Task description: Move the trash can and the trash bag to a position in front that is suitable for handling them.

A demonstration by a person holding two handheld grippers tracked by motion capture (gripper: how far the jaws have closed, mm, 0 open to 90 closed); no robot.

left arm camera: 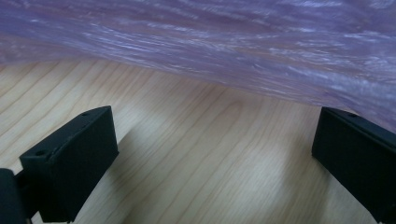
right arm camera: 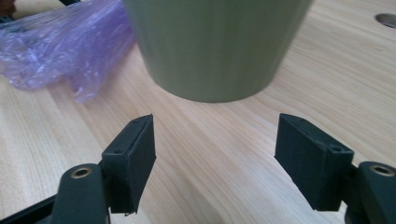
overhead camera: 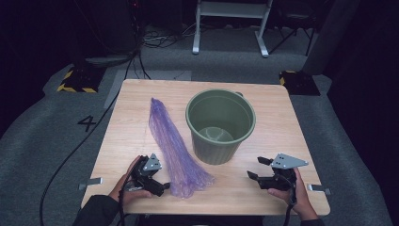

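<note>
1. The left gripper (overhead camera: 162, 181) lies low on the wooden table (overhead camera: 282, 117), its jaws spread wide with nothing between them. It points at the near, bunched end of the purple plastic bag (overhead camera: 171, 141), which lies just ahead of the jaws. That reads as the approach to a pinch on the bag's edge.

2. In the left gripper view the bag (left arm camera: 233, 42) crosses the whole width just beyond the jaw tips. The right-hand jaw seems to meet the film's edge, though the blur there leaves it unclear whether they touch. Bare table (left arm camera: 201, 154) shows between the jaws, so no film is caught yet.

3. The right gripper (overhead camera: 256, 168) is also open and empty. It is held just above the table, and its jaws point toward the green bucket (overhead camera: 220, 125), which stands a little ahead of it.

4. In the right gripper view the bucket (right arm camera: 215, 46) stands upright straight ahead of the jaws and clear of them. The bag's crumpled end (right arm camera: 60, 46) lies ahead and to the left.

5. The bucket stands just beside the bag, apparently touching its long side. The bag is flat and stretched out, so it looks like a liner meant for the bucket.

6. Judged from this, the work is at its start. The left gripper would take the bag first, and the right waits near the bucket, placed to steady it or help open the film.
</note>
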